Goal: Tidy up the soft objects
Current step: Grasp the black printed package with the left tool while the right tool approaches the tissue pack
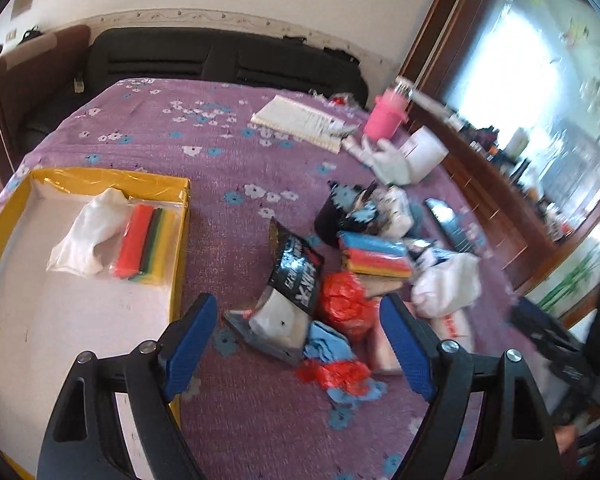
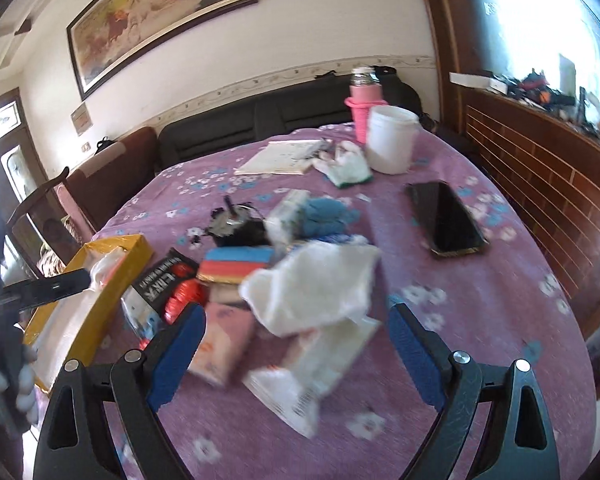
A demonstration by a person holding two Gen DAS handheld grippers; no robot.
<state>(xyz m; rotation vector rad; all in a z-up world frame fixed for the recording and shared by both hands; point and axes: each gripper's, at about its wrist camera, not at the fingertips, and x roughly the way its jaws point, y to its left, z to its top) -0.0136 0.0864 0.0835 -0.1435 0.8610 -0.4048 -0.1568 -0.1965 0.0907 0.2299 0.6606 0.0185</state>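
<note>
My left fingers (image 1: 300, 344) and right fingers (image 2: 296, 354) both gape empty above the purple flowered table (image 2: 480, 340), the blurred white crumpled cloth (image 2: 316, 284) dead ahead of my right, the yellow-rimmed cardboard tray (image 1: 180, 240) far left, while pile edges smear.

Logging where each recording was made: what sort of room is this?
Probably a home living room: a black sofa against the wall, a framed painting above it, and a table under a purple floral cloth.
</note>
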